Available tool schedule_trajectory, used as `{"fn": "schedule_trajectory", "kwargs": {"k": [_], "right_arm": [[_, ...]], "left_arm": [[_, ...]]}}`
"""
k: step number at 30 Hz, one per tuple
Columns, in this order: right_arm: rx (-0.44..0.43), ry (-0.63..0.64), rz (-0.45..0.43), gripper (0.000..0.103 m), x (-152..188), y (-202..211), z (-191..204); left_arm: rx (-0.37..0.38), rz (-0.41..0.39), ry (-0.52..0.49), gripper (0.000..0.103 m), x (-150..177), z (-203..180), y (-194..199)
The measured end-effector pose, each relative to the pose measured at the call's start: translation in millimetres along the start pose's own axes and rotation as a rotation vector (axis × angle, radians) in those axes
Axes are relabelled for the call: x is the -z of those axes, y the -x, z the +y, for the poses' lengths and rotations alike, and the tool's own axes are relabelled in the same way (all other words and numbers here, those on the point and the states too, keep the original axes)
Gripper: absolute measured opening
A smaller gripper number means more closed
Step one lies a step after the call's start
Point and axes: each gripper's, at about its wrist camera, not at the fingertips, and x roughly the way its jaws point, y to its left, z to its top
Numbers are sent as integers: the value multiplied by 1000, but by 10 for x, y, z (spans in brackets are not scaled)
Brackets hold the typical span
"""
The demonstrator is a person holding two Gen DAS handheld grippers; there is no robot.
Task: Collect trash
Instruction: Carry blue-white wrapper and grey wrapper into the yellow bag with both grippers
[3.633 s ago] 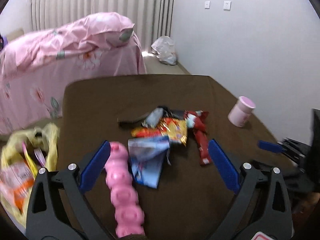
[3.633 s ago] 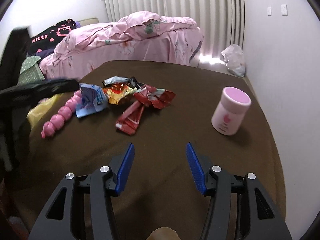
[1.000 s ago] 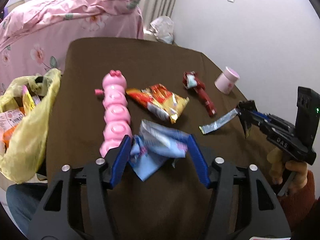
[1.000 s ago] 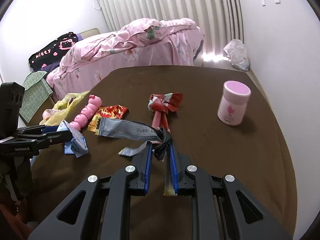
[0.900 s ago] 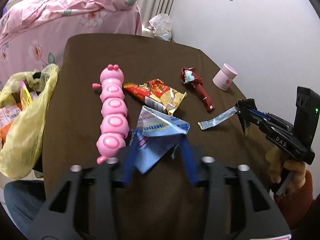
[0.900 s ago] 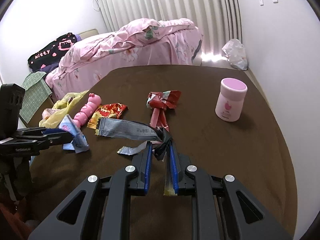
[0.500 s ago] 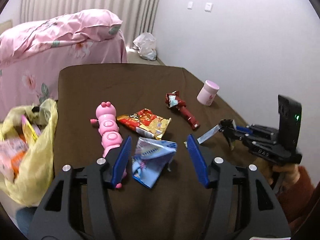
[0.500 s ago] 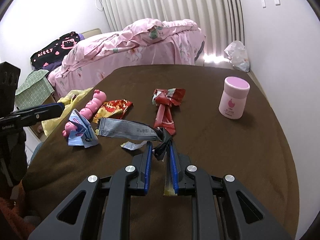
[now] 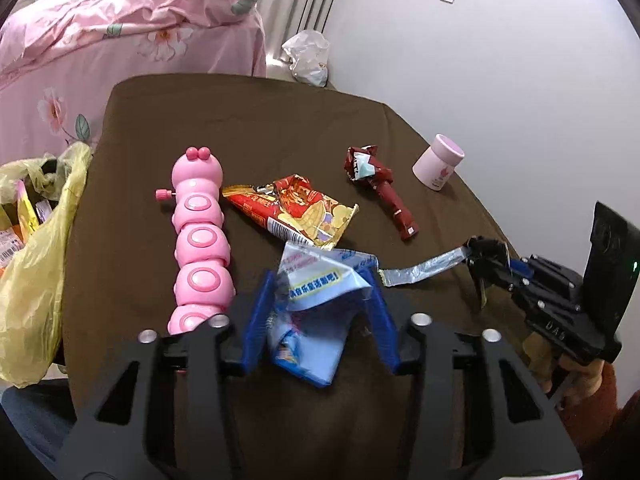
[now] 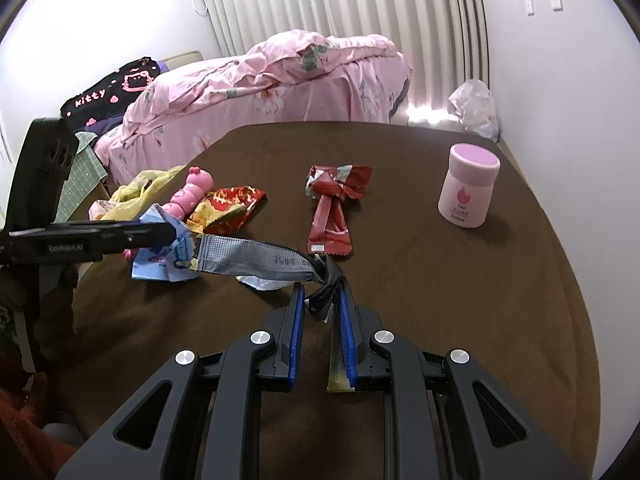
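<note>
Gripping a silver wrapper [image 10: 256, 258] by its dark twisted end, right gripper [image 10: 320, 308] nearly closed, strip trailing out to the left above the table [image 10: 460, 300]. Straddling a crumpled blue wrapper [image 9: 316, 312], left gripper [image 9: 320, 312] part open, blue pads [image 9: 260, 312] touching the packet on both sides; whether clamped or merely closing in, cannot tell. Shown only from the left wrist: yellow bag [image 9: 36, 264] hanging at the table's left edge with packets inside, right gripper [image 9: 486, 256] seen from the side, low over the table at the right, held in a hand [image 9: 576, 376] in a red sleeve, silver wrapper [image 9: 424, 270] reaching toward the blue one, its free tip just beside the left gripper's right pad. Shown only from the right wrist: left gripper [image 10: 160, 232] entering level from the left, tips against the blue wrapper [image 10: 164, 264], a white scrap [image 10: 262, 282] lying under the silver strip, a black Kitty cloth [image 10: 108, 92] on the bed beyond. Lying loose on the table in both views: red-gold packet [image 9: 296, 210], dark red wrapper [image 9: 380, 188], pink caterpillar toy [image 9: 200, 236], pink jar [image 9: 438, 162] standing upright well apart at the right. Pointing forward and slightly down, both grippers, fingers level.
</note>
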Motion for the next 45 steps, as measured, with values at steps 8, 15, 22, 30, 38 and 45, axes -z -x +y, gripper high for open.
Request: {"fn": "schedule_trajectory", "kwargs": {"k": [8,15,22,30,38,45], "right_arm": [[-1,44,-41,17,-160,126,142],[-23,162,-132,17,-618,269,564],[-97,277,-177,17,-991,249,1119],[-230,360,-201,17,-1538,63,1709],[-367,354,-137,17,-2079,-544,2262],[-423,421,-1,17,-2072,-1269,2712]], "left_arm": [[-24,-138,-16,41,-56,-33,458],[-104,-290,62,42,-143,340,1049],[-229,-394,158,42,-81,904,1523],[-422,-519,327,43,-9,1610,1916],[-419,-428,425,44,28,2189,1398],[-474,-227,429,36,325,2368,852]]}}
